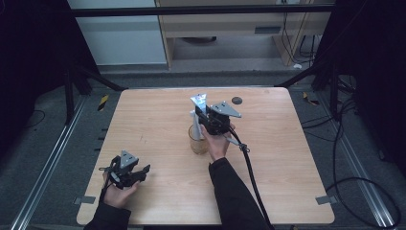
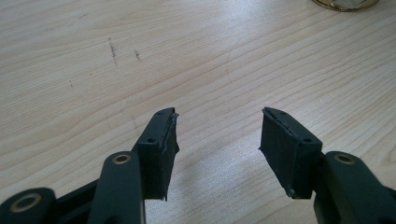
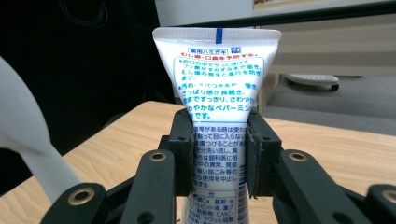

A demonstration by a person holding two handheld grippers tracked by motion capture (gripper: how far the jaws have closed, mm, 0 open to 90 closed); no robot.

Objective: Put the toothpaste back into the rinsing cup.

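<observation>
So, table: a light wood table (image 1: 158,115) sits in the middle of the high view, with dark floor all around it.
Right gripper: the right gripper (image 1: 207,116) is just above the middle of the high view, and its jaws are squeezed onto a tube.
Tube: the tube (image 3: 218,107) is white with blue and red writing. It stands up in the middle of the right gripper view, flat end on top. Its bottom end is cut off by the lower edge.
Cup: a see-through cup (image 1: 197,142) stands right under the tube in the high view. The hand hides part of it, and what is inside is hard to make out.
White shape: a blurry white shape (image 3: 28,140) sits at the left edge of the right gripper view. I cannot tell what it is.
Left gripper: the left gripper (image 2: 218,140) rests low at the lower left of the table. Its jaws are wide apart with nothing between them.
Dark spot: a small round dark spot (image 1: 236,100) lies near the far edge of the table, too small to make out.
</observation>
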